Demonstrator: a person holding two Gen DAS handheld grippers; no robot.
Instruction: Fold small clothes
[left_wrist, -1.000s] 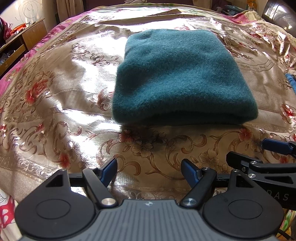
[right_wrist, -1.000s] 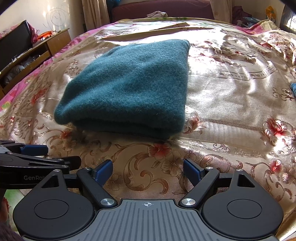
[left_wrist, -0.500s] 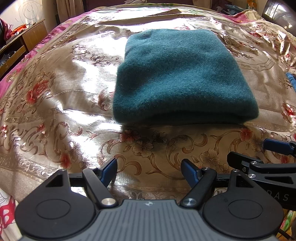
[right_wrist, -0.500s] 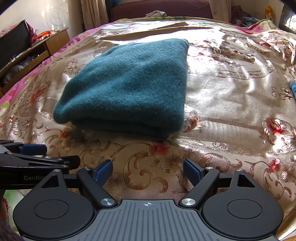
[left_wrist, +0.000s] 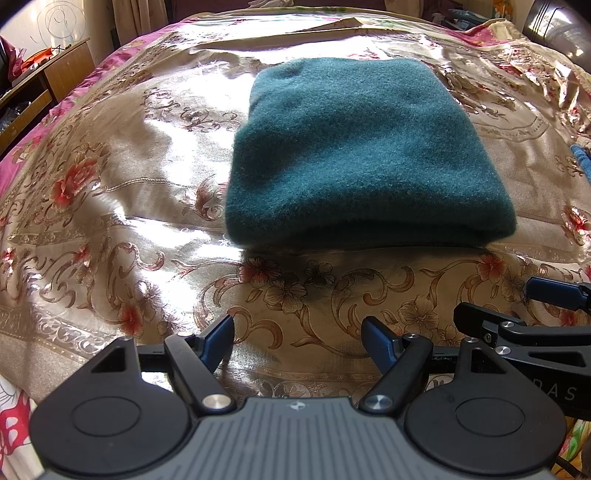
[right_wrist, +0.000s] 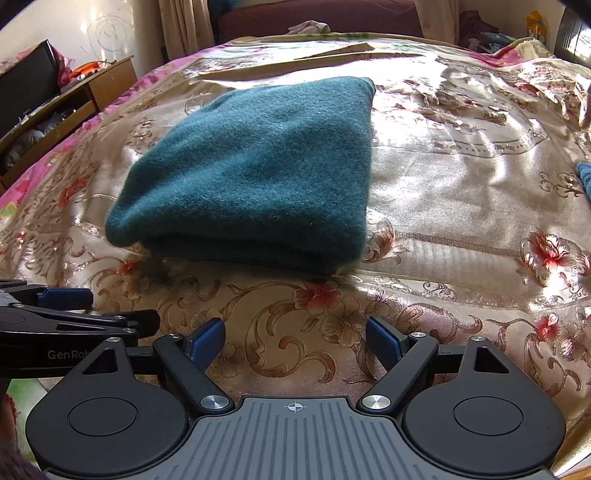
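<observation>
Both my grippers hang empty over the bed's near edge, the folded cloth lying ahead of them.

My left gripper (left_wrist: 297, 338) has its blue pads set wide apart with only bedspread (left_wrist: 110, 229) between them, and my right gripper (right_wrist: 295, 339) is spread the same way and holds nothing. Each one shows at the edge of the other's view, side by side and just apart. Past them the teal cloth (right_wrist: 255, 177) lies folded into a thick pad on the gold flowered bedspread, its rounded fold toward me, about mid-bed and clear of both grippers. A blue thing (right_wrist: 585, 177) peeks in at the bed's right edge. A wooden cabinet (right_wrist: 74, 99) stands beyond the left edge.
</observation>
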